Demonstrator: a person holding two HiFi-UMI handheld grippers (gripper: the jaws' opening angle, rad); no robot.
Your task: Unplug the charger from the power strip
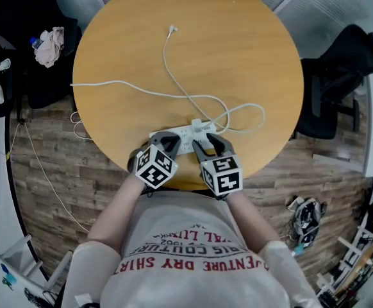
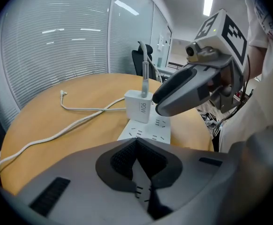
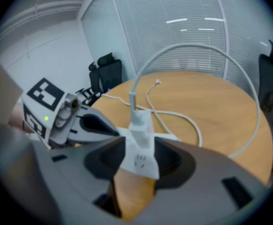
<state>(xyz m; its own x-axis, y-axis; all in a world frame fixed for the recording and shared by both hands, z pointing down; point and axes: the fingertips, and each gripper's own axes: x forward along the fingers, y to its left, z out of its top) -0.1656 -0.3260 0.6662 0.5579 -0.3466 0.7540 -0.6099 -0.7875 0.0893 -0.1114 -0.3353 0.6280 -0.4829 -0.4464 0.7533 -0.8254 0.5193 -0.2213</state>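
Observation:
A white power strip (image 1: 177, 138) lies near the front edge of the round wooden table (image 1: 238, 50). A white charger (image 1: 199, 126) stands plugged into it, upright, with its thin cable (image 1: 165, 59) running off across the table. My right gripper (image 1: 206, 144) hangs just over the strip; in the right gripper view its jaws (image 3: 137, 165) stand open, with the strip's end (image 3: 139, 159) and the charger (image 3: 140, 124) between them and gaps on both sides. My left gripper (image 1: 168, 140) is beside it over the strip's left part, its pads (image 2: 127, 158) closed together on nothing. The charger (image 2: 139, 106) stands beyond them.
The strip's thick cord (image 1: 109, 83) runs left and drops off the table edge to the wooden floor (image 1: 65, 172). Black office chairs (image 1: 340, 76) stand right and left of the table, the left one (image 1: 26, 50) with a cloth on it. A blinds-covered glass wall (image 2: 56, 41) is behind.

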